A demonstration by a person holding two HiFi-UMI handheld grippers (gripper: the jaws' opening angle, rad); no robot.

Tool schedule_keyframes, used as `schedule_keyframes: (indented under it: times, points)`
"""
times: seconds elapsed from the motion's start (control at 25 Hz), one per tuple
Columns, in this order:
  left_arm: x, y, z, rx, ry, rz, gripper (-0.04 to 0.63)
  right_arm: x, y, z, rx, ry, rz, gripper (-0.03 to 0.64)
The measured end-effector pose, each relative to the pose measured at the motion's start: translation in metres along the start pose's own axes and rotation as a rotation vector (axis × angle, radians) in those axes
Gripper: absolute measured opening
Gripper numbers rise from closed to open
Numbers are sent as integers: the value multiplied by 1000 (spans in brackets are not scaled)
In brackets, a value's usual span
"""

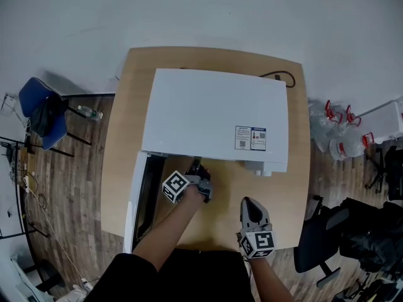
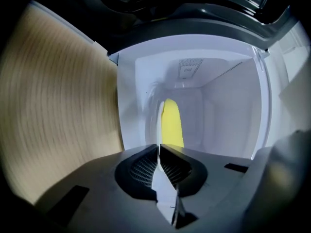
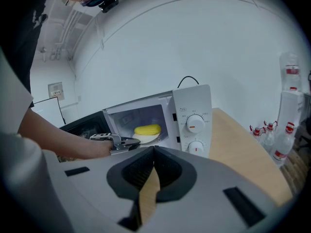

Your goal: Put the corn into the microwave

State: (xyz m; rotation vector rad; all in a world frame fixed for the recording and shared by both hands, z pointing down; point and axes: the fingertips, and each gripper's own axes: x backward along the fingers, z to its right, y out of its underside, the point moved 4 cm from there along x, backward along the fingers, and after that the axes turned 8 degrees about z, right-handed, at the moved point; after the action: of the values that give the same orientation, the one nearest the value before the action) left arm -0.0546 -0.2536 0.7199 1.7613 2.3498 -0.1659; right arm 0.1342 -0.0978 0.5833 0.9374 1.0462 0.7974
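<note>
So the corn (image 2: 171, 123) is already inside the microwave (image 1: 214, 115). It's lying on its side on the white plate (image 3: 148, 139) in the middle of the cavity, so the main job looks done to me. As far as I can see, the plate and corn are the only things in there.

The left gripper (image 2: 159, 148) is right at the microwave's opening, pointing in at the corn. Its jaws are pinched together with nothing between them. The right gripper (image 3: 153, 152) is in front of the microwave's dial side, jaws also closed and empty. My guess is it's just parked out of the way.

The door (image 1: 135, 200) stands wide open on the microwave's left. Closing it is probably all that's left, if that even counts.
</note>
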Motion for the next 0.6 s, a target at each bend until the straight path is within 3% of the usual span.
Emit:
schedule_keyframes:
  times: [0.32, 0.6]
  points:
    - [17, -1, 6, -159, -22, -54, 68, 5, 2, -5, -4, -1, 2, 58]
    - [22, 3, 15, -204, -7, -67, 69, 8, 1, -13, -3, -7, 17, 59]
